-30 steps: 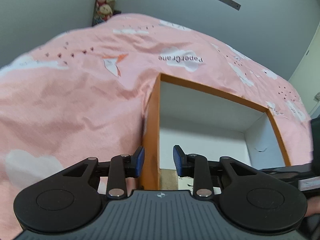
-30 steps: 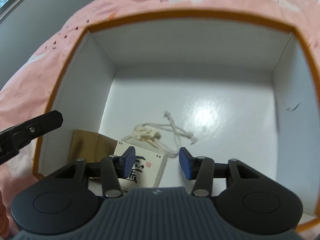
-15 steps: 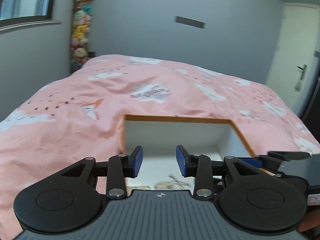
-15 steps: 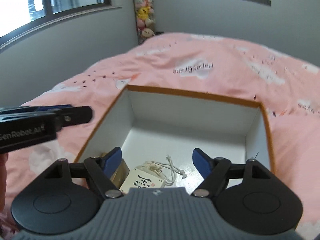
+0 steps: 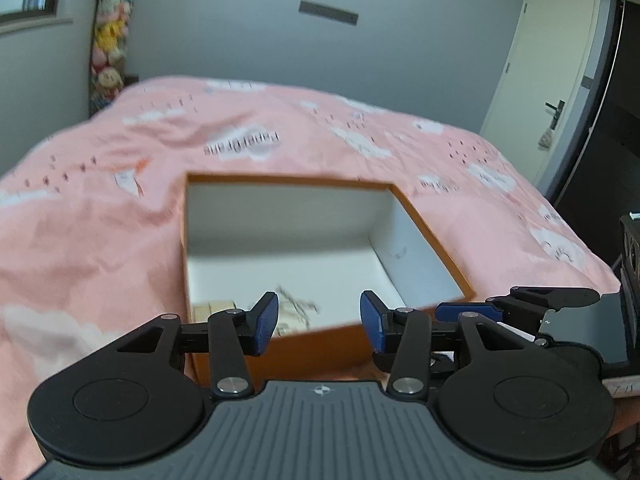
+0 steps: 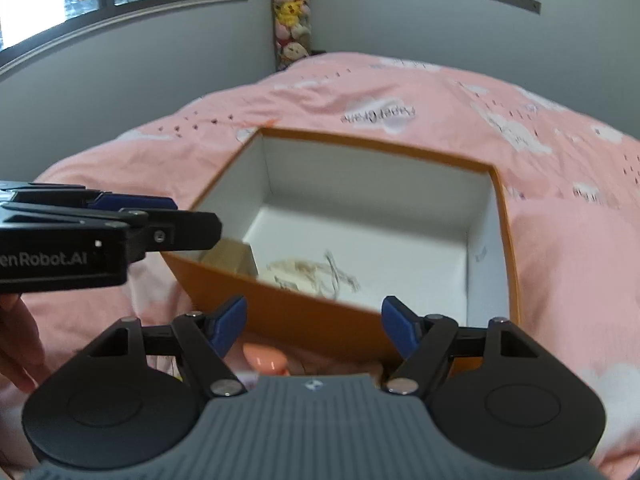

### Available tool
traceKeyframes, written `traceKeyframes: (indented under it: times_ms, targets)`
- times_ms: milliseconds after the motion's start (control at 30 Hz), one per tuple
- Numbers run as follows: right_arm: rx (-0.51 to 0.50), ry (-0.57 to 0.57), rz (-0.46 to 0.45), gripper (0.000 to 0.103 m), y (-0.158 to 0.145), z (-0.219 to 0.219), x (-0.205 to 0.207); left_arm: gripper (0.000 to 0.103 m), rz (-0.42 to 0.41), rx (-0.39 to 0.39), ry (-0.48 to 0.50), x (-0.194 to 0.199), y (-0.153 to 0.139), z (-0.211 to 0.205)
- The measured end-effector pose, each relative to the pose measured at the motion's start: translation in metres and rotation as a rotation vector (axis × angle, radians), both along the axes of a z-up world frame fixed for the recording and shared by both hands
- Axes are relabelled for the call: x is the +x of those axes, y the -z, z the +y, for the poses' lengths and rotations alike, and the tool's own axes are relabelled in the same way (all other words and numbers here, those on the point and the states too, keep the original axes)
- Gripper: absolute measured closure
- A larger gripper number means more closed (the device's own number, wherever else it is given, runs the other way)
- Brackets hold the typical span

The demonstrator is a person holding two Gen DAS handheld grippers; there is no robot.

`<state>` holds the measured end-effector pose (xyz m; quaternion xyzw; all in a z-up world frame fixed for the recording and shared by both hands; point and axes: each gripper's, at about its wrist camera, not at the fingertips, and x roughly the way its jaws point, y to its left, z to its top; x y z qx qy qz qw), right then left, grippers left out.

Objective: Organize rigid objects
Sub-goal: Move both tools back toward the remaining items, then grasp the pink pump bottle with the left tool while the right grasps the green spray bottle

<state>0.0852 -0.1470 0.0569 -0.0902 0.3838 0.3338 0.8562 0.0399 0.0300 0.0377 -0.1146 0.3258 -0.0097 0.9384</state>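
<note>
Both grippers pulled back, opened, empty | box (image 6: 304, 312) wall in front | bedspread (image 5: 100, 240) around

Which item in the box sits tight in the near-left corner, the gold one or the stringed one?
The gold box, against the orange box's left wall; the stringed tag lies nearer the middle.

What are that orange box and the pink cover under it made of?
Box: looks like stiff cardboard, matte orange outside and white inside, with thin straight walls and crisp corners. Cover: soft woven fabric, probably cotton, since it wrinkles and carries a printed cloud pattern.
</note>
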Motion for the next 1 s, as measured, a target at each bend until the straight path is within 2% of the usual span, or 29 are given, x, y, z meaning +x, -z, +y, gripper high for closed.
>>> traceKeyframes:
  times_ms: [167, 333, 400, 500, 600, 667, 733, 1000]
  targets:
    - [-0.015, 0.060, 0.064, 0.029, 0.012, -0.016, -0.003, 0.049, 0.059, -0.008, 0.003, -0.002, 0.015, 0.001]
    - [-0.046, 0.103, 0.104, 0.031, 0.024, -0.024, -0.004, 0.038, 0.120, -0.043, 0.008, -0.008, 0.030, 0.007]
    - [-0.052, 0.111, 0.133, 0.031, 0.030, -0.027, -0.005, 0.030, 0.170, -0.060, 0.030, -0.009, 0.039, 0.009]
    - [-0.076, 0.114, 0.171, 0.032, 0.040, -0.028, -0.006, 0.027, 0.271, -0.069, 0.077, -0.011, 0.055, 0.006]
    - [-0.099, 0.096, 0.198, 0.035, 0.049, -0.024, -0.010, 0.027, 0.331, -0.055, 0.086, -0.012, 0.067, 0.002]
    - [-0.098, 0.079, 0.211, 0.043, 0.053, -0.022, -0.012, 0.027, 0.344, -0.061, 0.070, -0.013, 0.071, 0.003]
    - [-0.095, 0.059, 0.216, 0.046, 0.055, -0.020, -0.014, 0.031, 0.353, -0.065, 0.049, -0.014, 0.072, 0.007]
    - [-0.082, -0.024, 0.249, 0.051, 0.063, -0.007, -0.018, 0.037, 0.430, -0.052, 0.042, -0.014, 0.083, 0.010]
